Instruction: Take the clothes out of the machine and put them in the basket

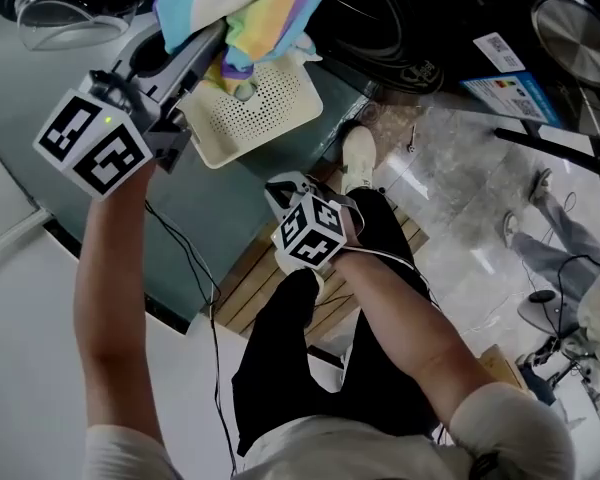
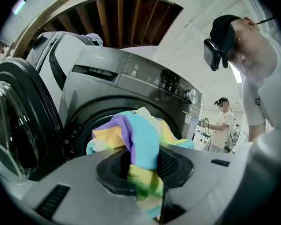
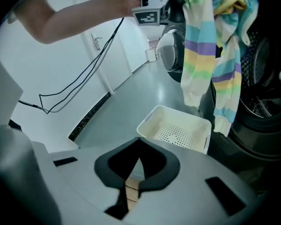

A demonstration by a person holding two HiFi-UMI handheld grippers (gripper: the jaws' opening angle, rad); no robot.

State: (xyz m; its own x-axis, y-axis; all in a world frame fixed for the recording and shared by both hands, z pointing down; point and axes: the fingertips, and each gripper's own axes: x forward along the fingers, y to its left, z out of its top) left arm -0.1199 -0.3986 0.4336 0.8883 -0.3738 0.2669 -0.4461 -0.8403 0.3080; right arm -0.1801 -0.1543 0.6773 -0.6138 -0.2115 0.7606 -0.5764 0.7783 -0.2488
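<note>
A pastel striped cloth point(image 1: 255, 8) hangs from my left gripper point(image 1: 208, 44), which is raised in front of the grey washing machine point(image 2: 131, 81). In the left gripper view the jaws are shut on the cloth point(image 2: 143, 149), with its folds bunched over the pads. The right gripper view shows the cloth point(image 3: 201, 55) dangling above the cream perforated basket point(image 3: 175, 128) on the floor. My right gripper point(image 3: 138, 144) points down at the floor short of the basket, shut with nothing in it. In the head view its marker cube point(image 1: 310, 230) sits lower, near the person's legs.
The machine's round door point(image 2: 14, 125) stands open at the left. A black cable point(image 1: 195, 268) trails from the left gripper. Wooden planks point(image 1: 250, 283) lie by the person's feet. Another person point(image 2: 222, 123) stands in the background, right of the machine.
</note>
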